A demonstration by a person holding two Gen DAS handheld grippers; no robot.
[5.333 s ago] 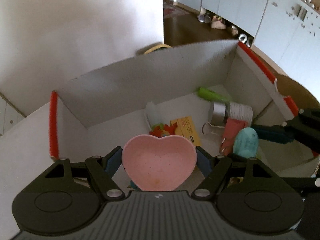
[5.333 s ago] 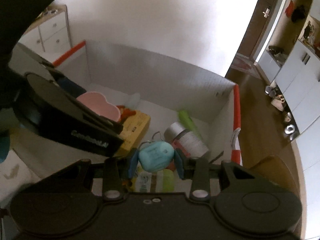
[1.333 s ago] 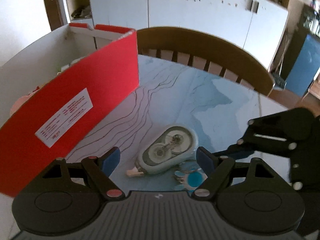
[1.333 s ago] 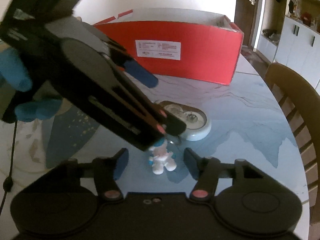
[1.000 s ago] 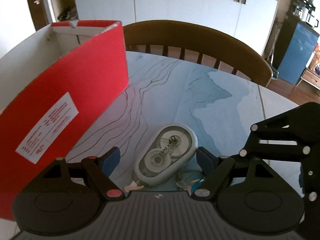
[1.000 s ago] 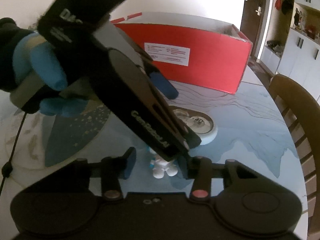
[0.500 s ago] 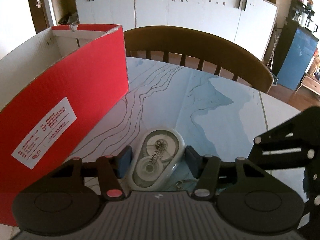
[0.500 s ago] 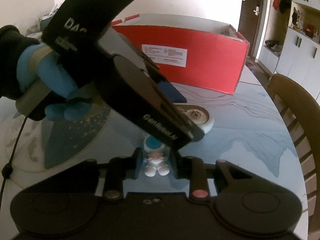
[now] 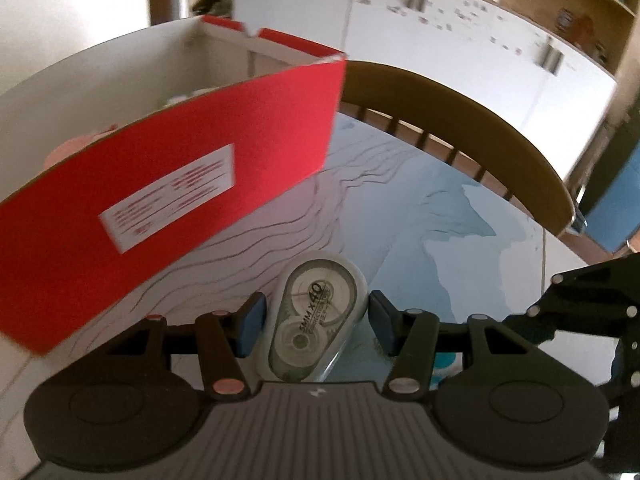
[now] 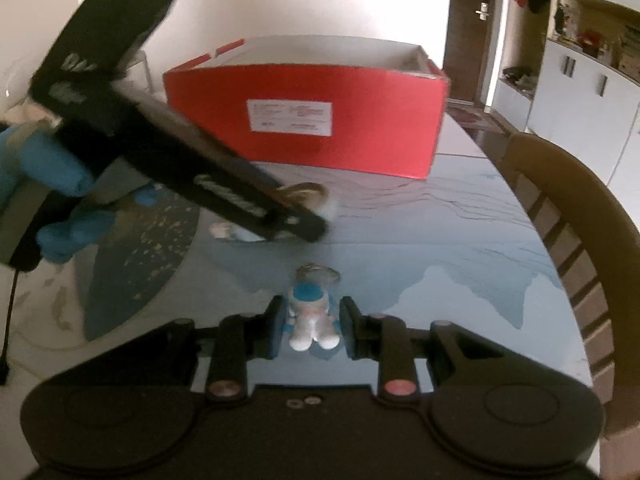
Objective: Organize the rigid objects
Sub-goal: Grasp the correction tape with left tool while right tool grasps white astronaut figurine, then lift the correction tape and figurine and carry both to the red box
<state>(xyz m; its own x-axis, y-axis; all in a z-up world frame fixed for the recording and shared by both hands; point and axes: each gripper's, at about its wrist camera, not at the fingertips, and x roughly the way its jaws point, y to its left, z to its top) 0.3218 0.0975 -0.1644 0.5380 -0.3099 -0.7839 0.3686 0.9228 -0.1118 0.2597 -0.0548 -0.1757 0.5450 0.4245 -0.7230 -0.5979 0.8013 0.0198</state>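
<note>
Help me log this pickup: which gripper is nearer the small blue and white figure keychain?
Right. The right gripper has the figure keychain between its pads. The left gripper is closed around the correction tape, farther toward the red box.

Item count: one red cardboard box (image 10: 340, 128), one correction tape dispenser (image 9: 314, 320), one small blue-and-white figurine keychain (image 10: 312, 316), and one key ring (image 10: 320, 272) attached to that figurine. Two handheld grippers are present, the left gripper (image 9: 314, 326) and the right gripper (image 10: 312, 332), each fitted with two blue finger pads (image 9: 250, 324). Furniture: one table (image 10: 440, 248) and one wooden chair (image 10: 580, 216)
</note>
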